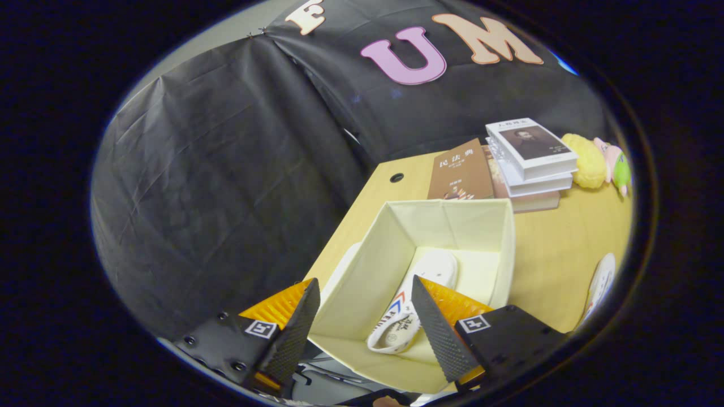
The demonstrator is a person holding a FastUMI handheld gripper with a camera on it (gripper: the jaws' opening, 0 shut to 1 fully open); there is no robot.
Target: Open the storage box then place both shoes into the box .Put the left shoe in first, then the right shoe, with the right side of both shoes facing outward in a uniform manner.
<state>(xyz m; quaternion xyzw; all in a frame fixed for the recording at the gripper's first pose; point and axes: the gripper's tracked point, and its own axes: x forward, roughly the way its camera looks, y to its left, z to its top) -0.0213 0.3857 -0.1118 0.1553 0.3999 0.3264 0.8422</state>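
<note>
My gripper [362, 316] hangs over the near end of the storage box [390, 254], fingers spread wide and holding nothing. The box sits open at the centre of the frame on the wooden table [560, 265], and one shoe [416, 299] already lies inside it along the floor, toe toward the far wall, just ahead of my fingers. The other shoe [599, 285] waits on the table at the right of the frame, well apart from the box. So I judge the first shoe is in and the second is my job now. To do it well I should lift straight up clear of the rim without dragging the soft wall, swing right, and take that shoe by its middle so it goes in alongside, facing the same way. A stack of books [531, 158] and a plush toy [605, 161] sit beyond, upper right.
</note>
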